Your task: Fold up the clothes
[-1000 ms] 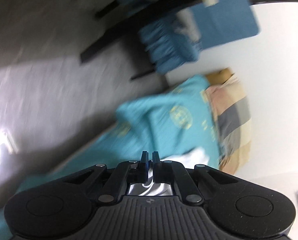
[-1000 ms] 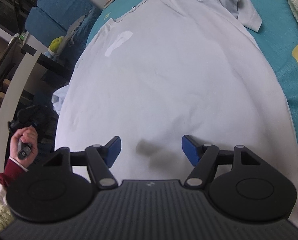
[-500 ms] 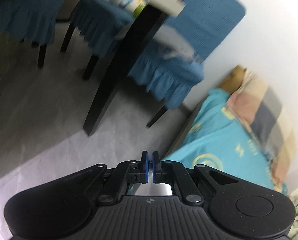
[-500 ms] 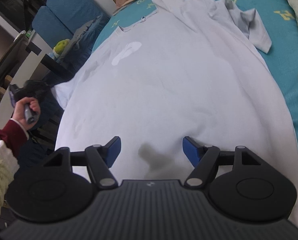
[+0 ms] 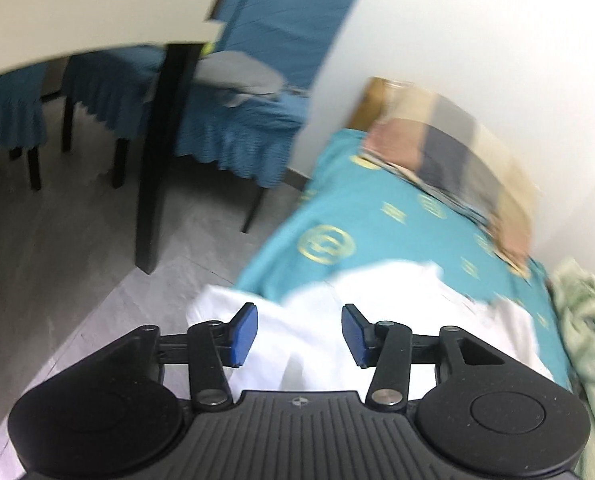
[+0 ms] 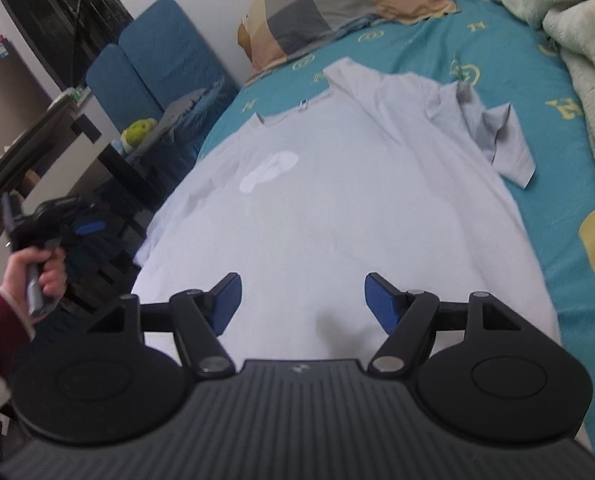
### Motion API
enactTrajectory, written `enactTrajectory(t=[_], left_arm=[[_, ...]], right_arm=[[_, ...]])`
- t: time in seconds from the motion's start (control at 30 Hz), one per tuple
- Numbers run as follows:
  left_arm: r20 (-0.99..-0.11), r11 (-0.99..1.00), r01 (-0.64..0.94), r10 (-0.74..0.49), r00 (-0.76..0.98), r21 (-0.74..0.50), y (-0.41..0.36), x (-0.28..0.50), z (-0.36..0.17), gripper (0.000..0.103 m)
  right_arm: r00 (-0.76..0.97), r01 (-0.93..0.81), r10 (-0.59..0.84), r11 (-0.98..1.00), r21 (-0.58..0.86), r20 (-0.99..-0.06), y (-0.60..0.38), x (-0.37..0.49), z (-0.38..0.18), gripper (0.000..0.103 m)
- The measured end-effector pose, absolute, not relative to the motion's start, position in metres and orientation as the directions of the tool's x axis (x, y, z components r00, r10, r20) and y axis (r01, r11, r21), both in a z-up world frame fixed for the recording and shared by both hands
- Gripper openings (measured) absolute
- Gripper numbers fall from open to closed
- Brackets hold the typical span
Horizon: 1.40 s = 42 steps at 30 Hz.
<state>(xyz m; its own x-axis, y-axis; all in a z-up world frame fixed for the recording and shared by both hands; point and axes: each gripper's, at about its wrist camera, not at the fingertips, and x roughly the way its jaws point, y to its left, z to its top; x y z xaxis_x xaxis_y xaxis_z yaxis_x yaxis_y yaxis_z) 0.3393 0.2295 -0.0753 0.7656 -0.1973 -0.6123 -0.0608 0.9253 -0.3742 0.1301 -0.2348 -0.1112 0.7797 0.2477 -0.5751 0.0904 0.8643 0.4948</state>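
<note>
The likeliest slip is a grab that pinches only the top layer, or drags the white T-shirt (image 6: 337, 208) off the bed (image 6: 553, 128) at its 9 o'clock edge, where one sleeve already hangs over the side. The shirt lies flat on the teal sheet, collar toward 12 o'clock, the other sleeve crumpled at 2 o'clock. The right gripper (image 6: 299, 304) has its jaws spread wide and empty above the hem; the left gripper (image 5: 299, 334) is likewise wide apart, holding nothing, over the overhanging cloth.
</note>
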Motion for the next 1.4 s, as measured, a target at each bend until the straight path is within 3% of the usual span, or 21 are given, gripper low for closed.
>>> enactTrajectory(t=[0.13,0.3,0.6,0.93,1.13,1.2,1.4], left_arm=[[-0.622,0.939,-0.008,-0.222,0.751,-0.345,0.188,0.266,-0.053,0.056],[-0.638,0.952,0.072,-0.254,0.727,-0.297,0.119,0.188,-0.029,0.056],[-0.639,0.959,0.144,-0.271,0.720,-0.244,0.023,0.122,-0.033,0.056],[-0.686,0.962,0.168,-0.271,0.676,-0.216,0.018,0.130,-0.072,0.056],[-0.691,0.939,0.169,-0.335,0.641,-0.298,0.025,0.149,-0.091,0.058],[-0.691,0.927,0.176,-0.366,0.623,-0.332,0.027,0.158,-0.099,0.059],[-0.702,0.907,0.153,-0.404,0.587,-0.393,0.038,0.187,-0.120,0.059]], right_arm=[[0.809,0.137,0.220,0.831,0.538,-0.545,-0.255,0.128,-0.105,0.071],[0.833,0.196,0.163,0.807,0.558,-0.529,-0.276,0.119,-0.100,0.071],[0.844,0.215,0.068,0.866,0.452,-0.532,-0.274,0.098,-0.091,0.071],[0.808,0.305,0.151,0.721,0.623,-0.570,-0.302,0.113,-0.102,0.071],[0.774,0.441,0.159,0.559,0.703,-0.612,-0.352,0.171,-0.116,0.071],[0.770,0.491,0.164,0.465,0.737,-0.617,-0.370,0.195,-0.131,0.081],[0.773,0.566,0.175,0.246,0.787,-0.610,-0.398,0.256,-0.172,0.082]])
